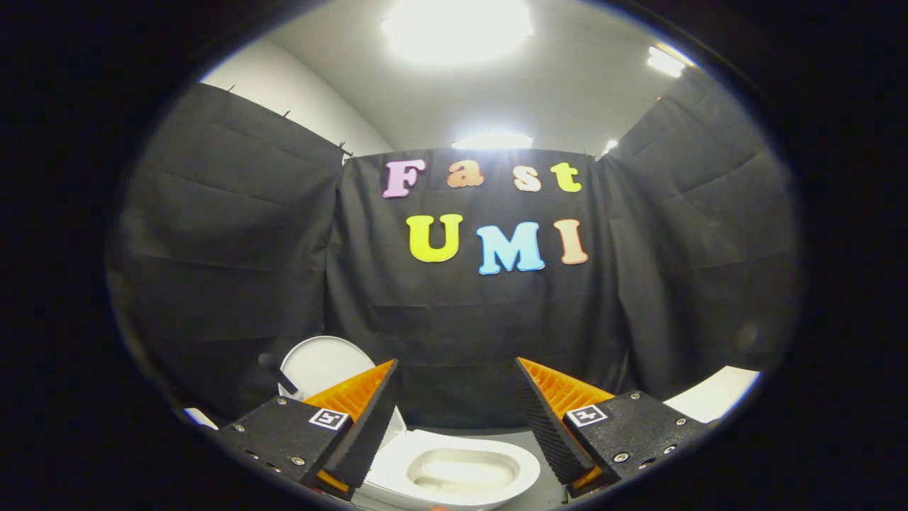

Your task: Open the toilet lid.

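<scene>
Black cloth wall (468, 333) behind, lit ceiling (496, 92) above. Toilet (454, 472) low between the fingers, lid (323, 365) raised upright. Gripper (457, 408) spread wide, holding nothing

Cam above toilet (454, 468), facing booth wall.

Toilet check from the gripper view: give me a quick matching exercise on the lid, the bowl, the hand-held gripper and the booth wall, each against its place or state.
Things:
1. toilet lid
2. toilet bowl
3. hand-held gripper
4. booth wall

States:
A. black cloth beyond the fingers
B. raised, standing up behind one finger
C. fingers apart, holding nothing
D. uncovered, low between the fingers

Pairs: 1-B, 2-D, 3-C, 4-A
</scene>
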Motion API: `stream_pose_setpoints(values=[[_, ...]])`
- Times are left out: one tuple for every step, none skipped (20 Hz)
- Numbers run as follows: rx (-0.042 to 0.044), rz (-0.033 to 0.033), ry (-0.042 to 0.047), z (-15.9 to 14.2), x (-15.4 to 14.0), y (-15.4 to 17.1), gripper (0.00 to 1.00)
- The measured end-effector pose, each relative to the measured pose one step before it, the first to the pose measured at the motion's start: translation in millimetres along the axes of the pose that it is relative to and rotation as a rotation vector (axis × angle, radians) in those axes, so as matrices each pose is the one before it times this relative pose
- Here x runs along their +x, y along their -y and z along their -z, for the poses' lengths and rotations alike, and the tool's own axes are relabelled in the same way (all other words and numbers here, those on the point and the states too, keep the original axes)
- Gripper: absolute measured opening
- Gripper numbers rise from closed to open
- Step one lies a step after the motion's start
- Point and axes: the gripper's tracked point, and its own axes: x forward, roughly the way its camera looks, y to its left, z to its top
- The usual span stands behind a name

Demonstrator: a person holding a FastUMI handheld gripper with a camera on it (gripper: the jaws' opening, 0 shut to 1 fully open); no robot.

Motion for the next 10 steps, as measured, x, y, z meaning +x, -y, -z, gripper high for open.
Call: stream_pose_setpoints(values=[[-0.00215, 0.03161, -0.01075, 4.88, -5.03, 11.33, 0.95], [-0.00721, 0.02506, 0.01503, -3.82, -2.87, 7.23, 0.96], [-0.00656, 0.01822, 0.01138, -3.37, -2.89, 8.43, 0.96], [-0.00672, 0.00189, 0.01011, -1.11, -2.82, 4.09, 0.96], [-0.00711, 0.00504, 0.01372, -2.2, -2.21, 5.63, 0.95], [-0.00762, 0.00977, 0.00881, -0.61, -1.98, 8.51, 0.95], [-0.00452, 0.0138, 0.00463, 0.79, -0.21, 8.35, 0.96], [-0.00295, 0.00952, 0.0028, 2.32, -1.51, 7.3, 0.96], [-0.00093, 0.00436, -0.00399, 3.14, -0.79, 4.4, 0.96], [0.00427, 0.00906, -0.00555, 3.46, -0.2, 5.73, 0.96]])
